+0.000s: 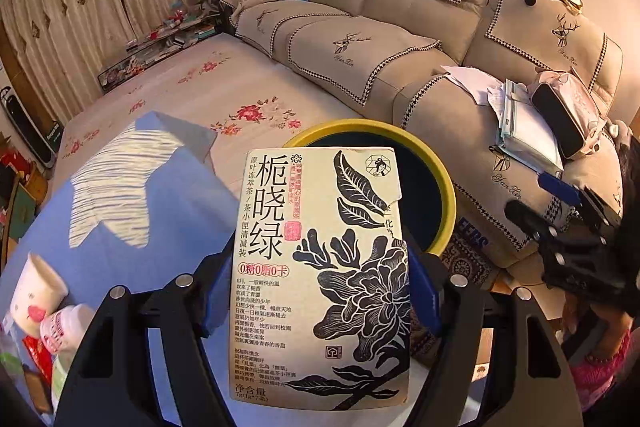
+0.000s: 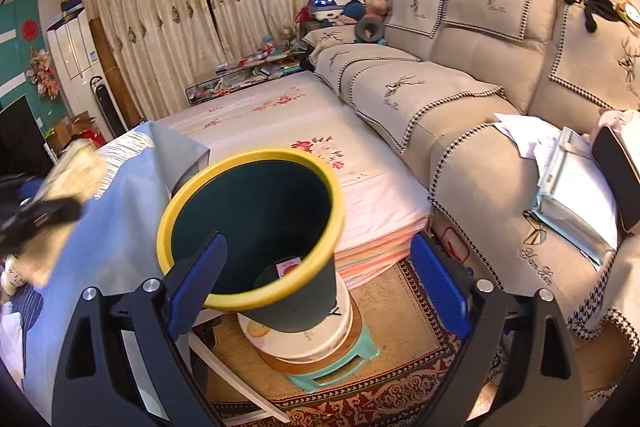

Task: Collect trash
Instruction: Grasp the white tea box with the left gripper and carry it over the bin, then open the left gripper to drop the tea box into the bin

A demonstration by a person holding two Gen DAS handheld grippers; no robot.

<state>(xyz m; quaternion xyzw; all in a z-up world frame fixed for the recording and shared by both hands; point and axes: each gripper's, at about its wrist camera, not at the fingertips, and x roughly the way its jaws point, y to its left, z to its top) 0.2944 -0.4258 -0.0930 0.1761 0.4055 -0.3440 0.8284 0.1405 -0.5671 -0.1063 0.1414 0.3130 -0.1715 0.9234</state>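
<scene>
In the left wrist view we hold our left gripper point(image 1: 320, 291) closed on a cream tea box point(image 1: 320, 275) printed with black leaves and Chinese characters, its blue fingers point(image 1: 424, 291) pressing the box on both sides, with the box upright between them. Just behind the box is the yellow-rimmed trash bin point(image 1: 436, 163), its dark inside partly hidden by the carton. To the left, a paper cup point(image 1: 34, 291) and a small pink-labelled bottle point(image 1: 64, 327) lie on the blue cloth point(image 1: 160, 219) of the counter, and at the right edge our right gripper point(image 1: 560, 227) shows as a dark shape in front of the beige sofa point(image 1: 400, 39). In the right wrist view our right gripper point(image 2: 320, 275) stands wide open with nothing between its blue fingers point(image 2: 440, 291); the bin point(image 2: 256, 223) is in front of them, tilted toward us on a white bucket point(image 2: 312, 339) and a green stool point(image 2: 340, 367) set on the rug point(image 2: 400, 327). At the left edge the left gripper point(image 2: 36, 219) and its box point(image 2: 64, 195) appear blurred over the blue cloth point(image 2: 112, 219).
</scene>
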